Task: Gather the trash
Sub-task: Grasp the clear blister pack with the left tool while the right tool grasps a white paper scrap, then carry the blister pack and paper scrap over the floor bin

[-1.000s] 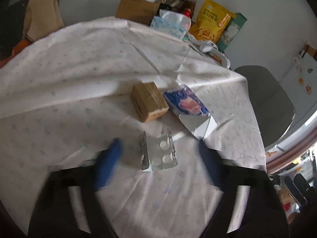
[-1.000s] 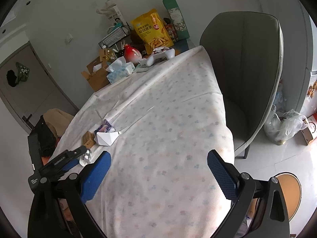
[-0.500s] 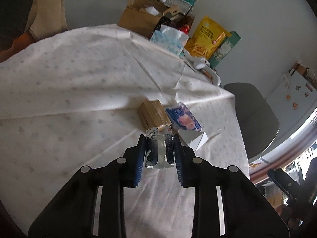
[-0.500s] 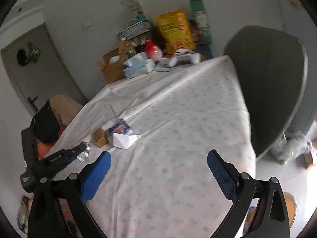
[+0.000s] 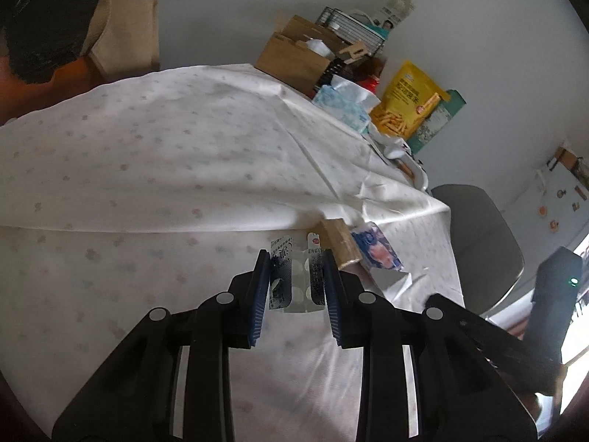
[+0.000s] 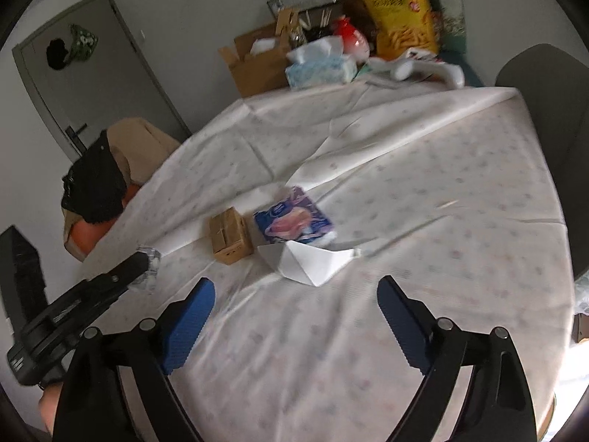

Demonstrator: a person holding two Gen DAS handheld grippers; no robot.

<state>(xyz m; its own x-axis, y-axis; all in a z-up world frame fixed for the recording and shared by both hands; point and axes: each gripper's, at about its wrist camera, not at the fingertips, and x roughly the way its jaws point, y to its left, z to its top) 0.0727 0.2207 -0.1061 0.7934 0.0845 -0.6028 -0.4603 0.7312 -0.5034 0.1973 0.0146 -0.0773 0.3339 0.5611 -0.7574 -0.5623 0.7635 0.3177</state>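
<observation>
My left gripper (image 5: 296, 281) is shut on a clear plastic blister pack (image 5: 296, 280) with printed foil edges and holds it above the table; it also shows in the right wrist view (image 6: 147, 267). A small brown cardboard box (image 6: 230, 235), a blue and purple wrapper (image 6: 294, 221) and a folded white paper (image 6: 309, 261) lie on the white tablecloth (image 6: 423, 184). In the left wrist view the box (image 5: 337, 243), the wrapper (image 5: 375, 252) and the paper (image 5: 390, 280) lie just beyond the held pack. My right gripper (image 6: 294, 316) is open and empty, above the table in front of the white paper.
At the table's far end stand an open cardboard box (image 6: 257, 59), a tissue pack (image 6: 320, 62), a yellow snack bag (image 6: 399, 11) and a green carton (image 6: 447, 0). A grey chair (image 6: 552, 110) is at the right. A chair with clothes (image 6: 106, 169) is at the left.
My left gripper closed on the blister pack and lifted it off the table. My right gripper swung left and down toward the box, wrapper and paper.
</observation>
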